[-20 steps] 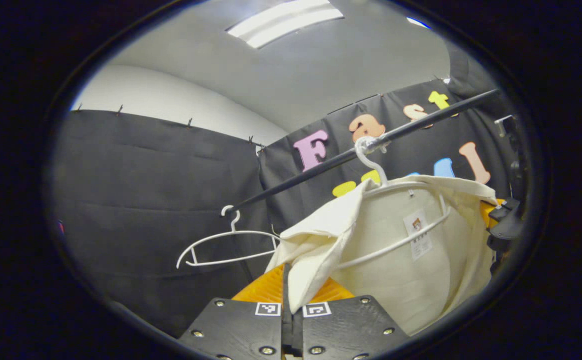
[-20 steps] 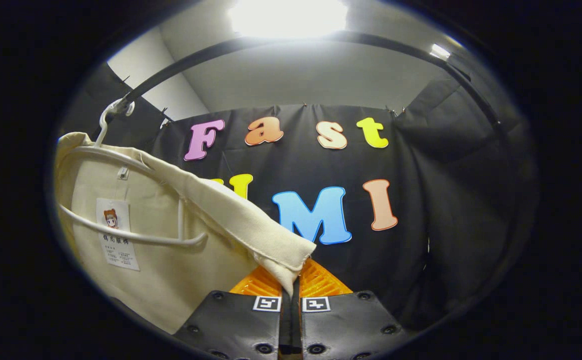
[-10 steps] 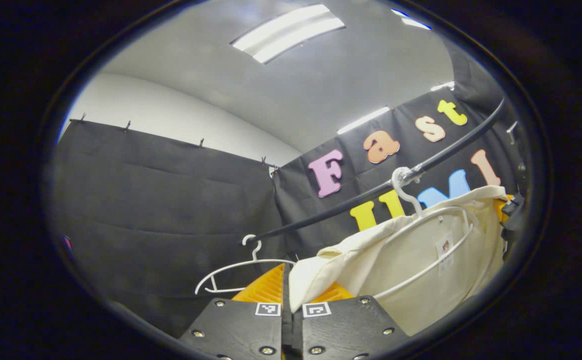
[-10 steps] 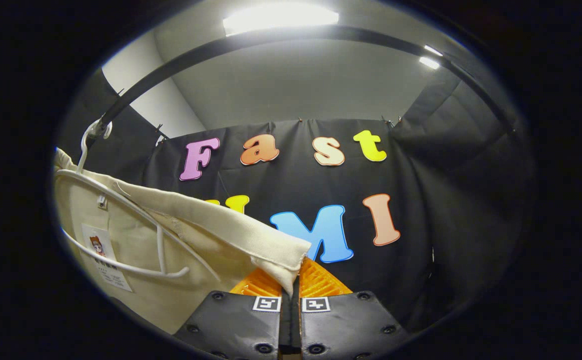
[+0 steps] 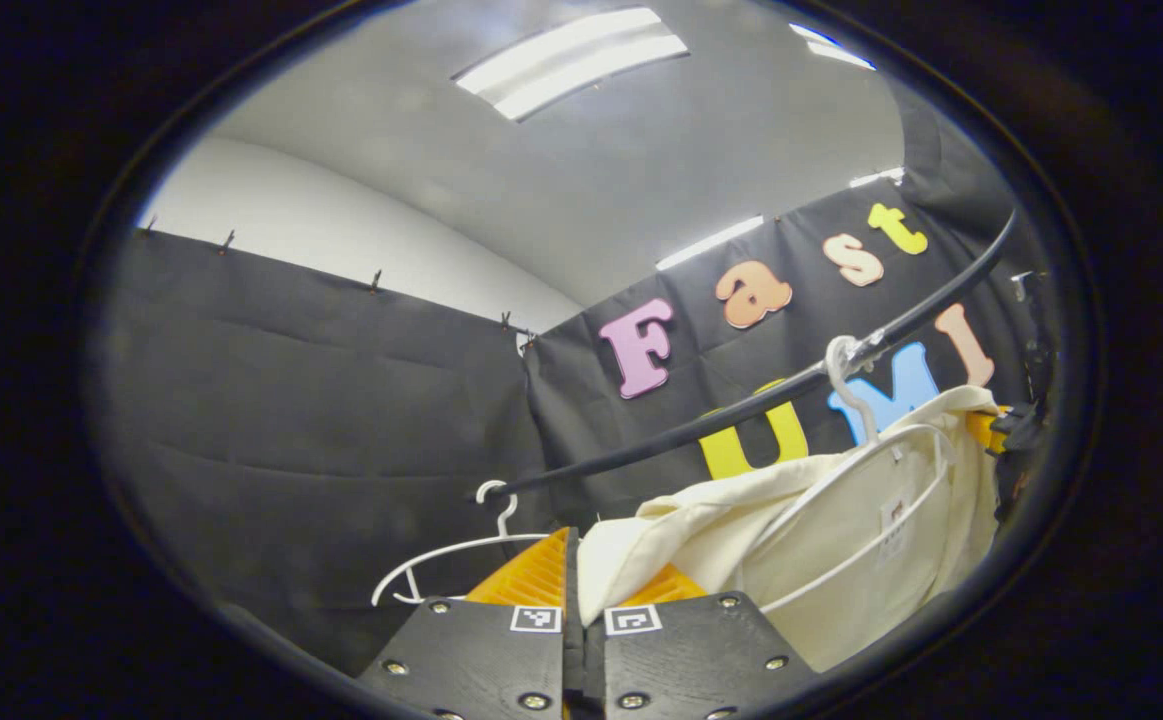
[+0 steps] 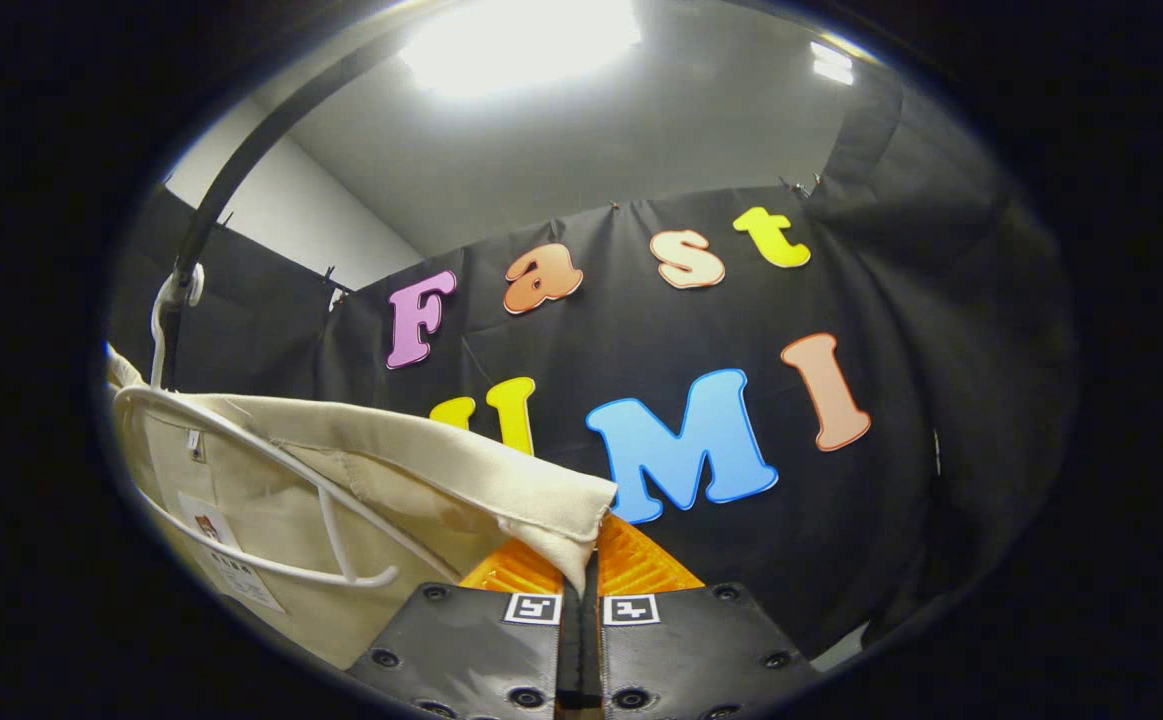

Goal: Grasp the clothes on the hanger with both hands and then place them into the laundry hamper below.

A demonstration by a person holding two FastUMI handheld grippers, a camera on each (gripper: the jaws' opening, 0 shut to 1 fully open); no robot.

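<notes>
- The long black metal rail (image 5: 701, 425) crosses my left gripper view from lower left to upper right, and it carries everything here. It now sits lower in that view than a second ago, and in the right gripper view it has swung from an arch overhead to a steep bar (image 6: 231, 180) at the left edge.
- The cream cotton garment (image 5: 841, 545) hangs near the rail's right end on its white wire hanger (image 5: 856, 500). Over the last second each pinched shoulder has been drawn outward, so the cloth lies flatter and tighter along the hanger. I judge the shoulders are working off the hanger arms, though the hook (image 5: 841, 365) is still over the rail.
- The weave looks coarse and matte, with a stitched hem and a small paper tag.
- A second, bare white wire hanger (image 5: 461, 565) hangs toward the rail's left end.
- My left gripper (image 5: 581, 600) is pressed together on one shoulder fold, ribbed pads biting the cloth.
- My right gripper (image 6: 581, 575) is likewise clamped on the opposite hem corner (image 6: 566, 525).
- The hamper is below; the garment must clear the hanger first.
</notes>
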